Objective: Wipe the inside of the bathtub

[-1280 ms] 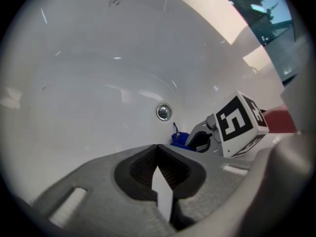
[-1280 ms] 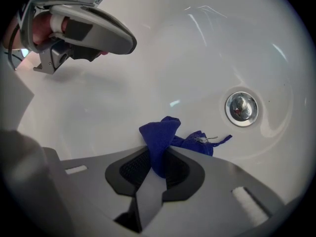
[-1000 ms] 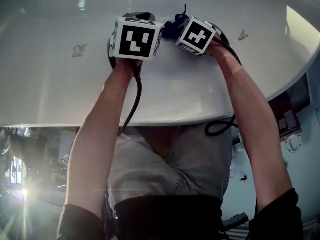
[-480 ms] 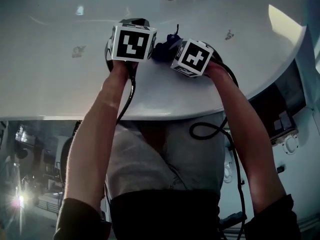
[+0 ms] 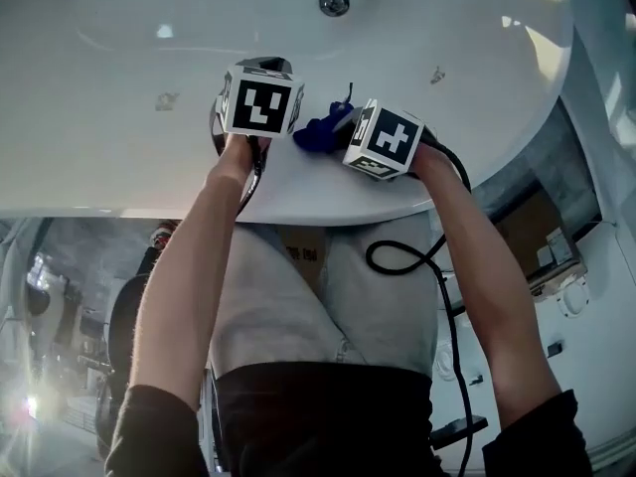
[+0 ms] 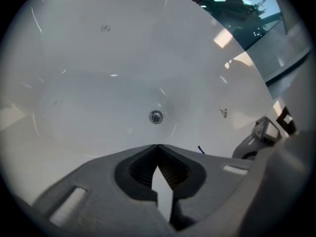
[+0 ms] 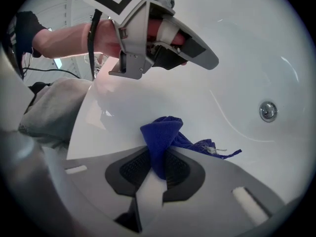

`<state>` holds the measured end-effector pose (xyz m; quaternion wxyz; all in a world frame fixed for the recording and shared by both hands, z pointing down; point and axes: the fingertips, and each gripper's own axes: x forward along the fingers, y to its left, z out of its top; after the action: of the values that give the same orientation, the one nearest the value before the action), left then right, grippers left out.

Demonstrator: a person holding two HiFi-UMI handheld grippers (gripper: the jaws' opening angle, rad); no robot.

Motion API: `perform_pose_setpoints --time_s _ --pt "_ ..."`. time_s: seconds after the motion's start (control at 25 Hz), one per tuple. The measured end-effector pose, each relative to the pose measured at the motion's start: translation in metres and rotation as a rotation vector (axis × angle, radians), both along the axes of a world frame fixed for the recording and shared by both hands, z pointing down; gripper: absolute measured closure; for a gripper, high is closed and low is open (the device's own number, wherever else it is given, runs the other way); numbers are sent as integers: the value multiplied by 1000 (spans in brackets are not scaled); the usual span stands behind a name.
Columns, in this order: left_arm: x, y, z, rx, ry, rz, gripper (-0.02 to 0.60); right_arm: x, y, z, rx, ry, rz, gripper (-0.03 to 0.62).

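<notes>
Head view, bathtub [image 5: 119, 48]: white, fills the upper part of the frame; its near rim curves across in front of the person's grey trousers [image 5: 328, 296].
Forearms: both bare and reaching forward over the rim, one gripper in each hand, the two marker cubes side by side and close together.
Left gripper [image 6: 157, 149]: jaws closed tip to tip with nothing between them, pointing down the tub's inner slope toward the basin floor. From the right gripper view it hangs above and just behind the cloth, apart from it.
Right gripper [image 7: 158, 154]: jaws clenched on the blue cloth, held just inside the near rim, to the right of the left gripper.
Cable [image 5: 397, 256]: black, loops down from the right gripper beside the right forearm.
Blue cloth [image 7: 160, 137]: pinched between the right gripper's ribbed pads, a bunched fold standing up past the tips and a frayed tail trailing off toward the drain side. Seen from the head it sits between the two cubes, over the inner wall near the rim; whether it presses on the wall cannot be told.
Drain [image 5: 334, 4]: round metal fitting on the tub floor, well apart from the cloth and both grippers.
Specks [image 5: 167, 99]: small dark marks on the white surface, one to each side of the grippers.
</notes>
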<state>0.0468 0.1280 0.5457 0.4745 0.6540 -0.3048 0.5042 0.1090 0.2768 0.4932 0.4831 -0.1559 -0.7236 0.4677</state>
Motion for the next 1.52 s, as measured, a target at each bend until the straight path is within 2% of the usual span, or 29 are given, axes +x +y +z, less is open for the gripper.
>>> perform_pose_setpoints --time_s 0.12,0.28,0.4,0.56,0.72,1.0,1.12,1.28,1.4,1.52 --pt "0 0 -14 13 -2 0 580 1 5 -21 -17 -20 -5 531" --pt "10 -4 -28 58 39 -5 580 -1 10 -43 -26 -34 5 531" --pt "11 1 -38 49 36 1 580 -2 14 -58 -22 -35 9 531" --pt "27 -3 -52 72 76 28 580 1 14 -75 -26 -35 23 531" --pt "30 -2 -67 38 51 40 580 6 13 -93 -38 -33 42 531" --pt "39 -35 -101 96 81 72 580 4 0 -123 -42 -33 74 531" --pt "42 -44 -117 107 89 69 580 3 -12 -135 -21 -36 135 531" --pt "36 -51 -150 140 101 48 580 -5 -40 -157 41 -23 295 531" --pt "34 -49 -180 152 94 19 580 1 -59 -174 129 -11 379 531" --pt "35 -58 -206 204 98 16 580 11 -82 -188 232 10 443 531"
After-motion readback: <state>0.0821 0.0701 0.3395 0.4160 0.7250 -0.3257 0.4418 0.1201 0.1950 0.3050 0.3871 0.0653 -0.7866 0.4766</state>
